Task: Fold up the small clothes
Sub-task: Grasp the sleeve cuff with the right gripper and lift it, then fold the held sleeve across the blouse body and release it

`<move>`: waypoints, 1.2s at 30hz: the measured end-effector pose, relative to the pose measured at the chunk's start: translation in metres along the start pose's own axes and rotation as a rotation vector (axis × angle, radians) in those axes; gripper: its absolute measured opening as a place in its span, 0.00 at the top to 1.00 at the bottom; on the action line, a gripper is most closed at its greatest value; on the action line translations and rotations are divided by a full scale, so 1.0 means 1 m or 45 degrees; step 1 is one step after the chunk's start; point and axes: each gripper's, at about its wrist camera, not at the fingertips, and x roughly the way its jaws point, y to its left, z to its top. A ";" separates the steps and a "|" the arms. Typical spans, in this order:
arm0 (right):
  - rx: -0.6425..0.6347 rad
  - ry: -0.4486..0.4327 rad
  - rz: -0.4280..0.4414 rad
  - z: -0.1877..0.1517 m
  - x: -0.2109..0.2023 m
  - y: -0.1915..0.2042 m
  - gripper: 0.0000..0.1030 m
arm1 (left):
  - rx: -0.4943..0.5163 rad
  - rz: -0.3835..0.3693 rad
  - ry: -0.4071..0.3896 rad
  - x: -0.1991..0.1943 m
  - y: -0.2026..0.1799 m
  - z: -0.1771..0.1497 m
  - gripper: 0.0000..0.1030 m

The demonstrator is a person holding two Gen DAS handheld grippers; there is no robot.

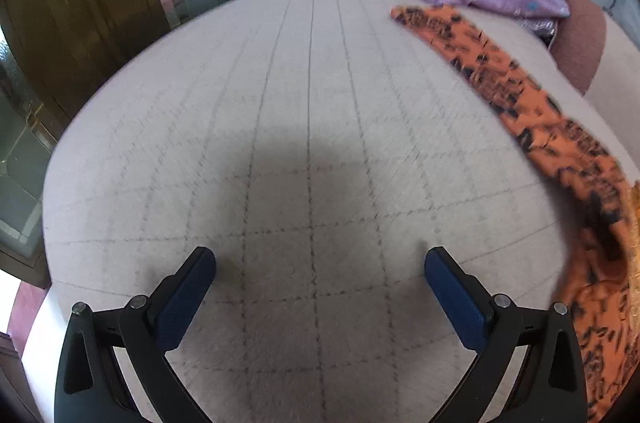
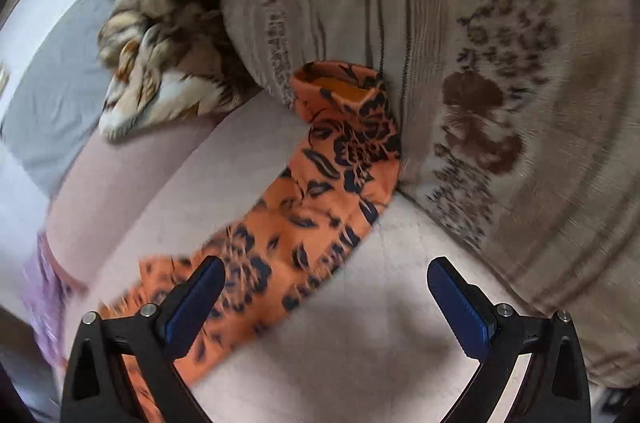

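with both grippers – left gripper (image 1: 320, 263) and right gripper (image 2: 326, 273) – spread and empty over the bed (image 1: 280, 103), best to pinch the orange floral garment (image 2: 320, 191) at its corners, then pull flat before folding.

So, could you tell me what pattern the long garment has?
Orange garment with black floral print, clearest in the right wrist view.

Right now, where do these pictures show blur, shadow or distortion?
Left wrist view: the orange cloth is smeared by motion, a dark shadow lies on the checked cover, and the fisheye bends its lines. Right wrist view: the pillow is blurred toward the right edge.
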 end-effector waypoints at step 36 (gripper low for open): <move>-0.624 -0.303 0.583 0.011 -0.118 0.358 0.90 | -0.029 -0.026 -0.065 -0.002 -0.001 -0.002 0.00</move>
